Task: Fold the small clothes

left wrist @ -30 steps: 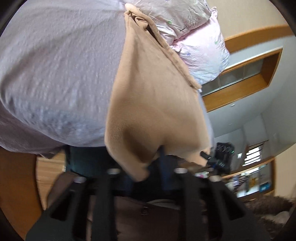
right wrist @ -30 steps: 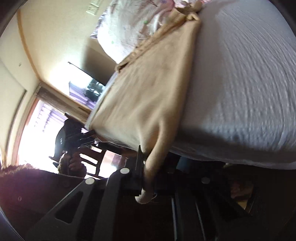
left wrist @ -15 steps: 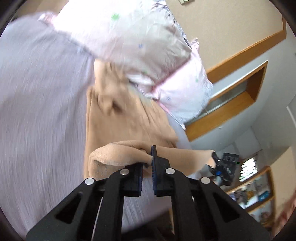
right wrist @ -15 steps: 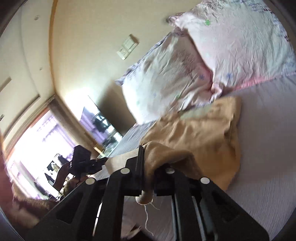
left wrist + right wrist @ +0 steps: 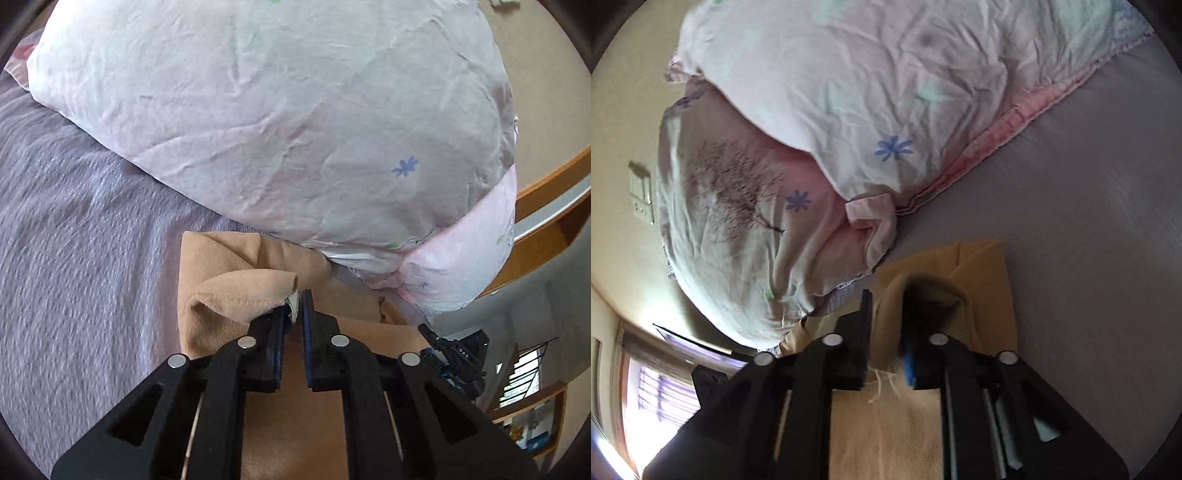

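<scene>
A lavender bed (image 5: pixel 74 229) spreads ahead of both tongs, with a floral pillow (image 5: pixel 295 129) beyond them; only the right view shows a second pillow (image 5: pixel 738 206) and a wall switch (image 5: pixel 641 199) to its left. The tan garment (image 5: pixel 221 266) lies under both, running from the tongs toward the pillows. The left tongs (image 5: pixel 293 314), slightly parted, touch its raised fold; the right tongs (image 5: pixel 886 314), wider apart, straddle a fold.

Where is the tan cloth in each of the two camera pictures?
Left wrist: tan cloth lower centre, bunched left of the left gripper.
Right wrist: cloth lower centre, running between the right gripper's fingers.
Shared landmark: pillow, above the cloth.
</scene>
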The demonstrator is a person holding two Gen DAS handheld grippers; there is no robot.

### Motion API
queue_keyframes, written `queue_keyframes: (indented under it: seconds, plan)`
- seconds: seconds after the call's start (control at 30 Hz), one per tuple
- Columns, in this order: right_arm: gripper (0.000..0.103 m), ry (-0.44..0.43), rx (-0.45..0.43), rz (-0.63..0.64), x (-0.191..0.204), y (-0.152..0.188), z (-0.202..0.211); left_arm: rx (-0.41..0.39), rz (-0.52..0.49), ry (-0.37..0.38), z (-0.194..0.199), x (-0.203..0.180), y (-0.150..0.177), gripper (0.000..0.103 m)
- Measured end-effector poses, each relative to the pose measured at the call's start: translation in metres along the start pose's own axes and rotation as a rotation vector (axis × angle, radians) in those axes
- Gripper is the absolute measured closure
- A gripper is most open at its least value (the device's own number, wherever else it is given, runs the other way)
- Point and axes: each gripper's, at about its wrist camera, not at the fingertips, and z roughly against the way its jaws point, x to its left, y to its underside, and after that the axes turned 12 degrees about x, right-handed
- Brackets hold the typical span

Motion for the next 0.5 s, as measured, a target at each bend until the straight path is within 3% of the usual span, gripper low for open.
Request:
queue_keyframes:
  seconds: [0.03, 0.07, 0.1, 0.13, 0.2, 0.27, 0.37, 0.5]
  plan:
    - [0.032, -0.015, -0.018, -0.028, -0.005, -0.003, 0.0, -0.016, 0.02, 0.024, 0.003, 0.005, -0.002, 0.077]
    - [0.03, -0.057, -0.042, -0.044, -0.01, -0.005, 0.002, -0.04, 0.041, 0.062, 0.009, 0.01, -0.003, 0.063]
    - [0.03, -0.066, -0.051, -0.053, -0.012, -0.009, 0.004, -0.081, 0.073, 0.122, 0.017, 0.018, -0.006, 0.023]
    - [0.029, -0.064, -0.062, -0.055, -0.013, -0.011, 0.004, -0.137, 0.11, 0.168, 0.027, 0.026, -0.006, 0.003]
    - [0.028, -0.031, -0.093, -0.046, -0.014, -0.014, 0.007, -0.212, 0.169, 0.197, 0.046, 0.039, -0.004, 0.003]
    - [0.024, 0.067, -0.154, -0.059, -0.014, -0.013, 0.022, -0.193, 0.187, 0.178, 0.059, 0.045, -0.001, 0.003]
    - [0.018, 0.058, -0.213, -0.003, -0.006, 0.002, 0.052, -0.113, 0.133, 0.124, 0.07, 0.04, 0.018, 0.003]
    - [0.011, 0.045, -0.209, 0.137, 0.02, 0.034, 0.073, 0.054, 0.042, 0.037, 0.06, 0.03, 0.053, 0.003]
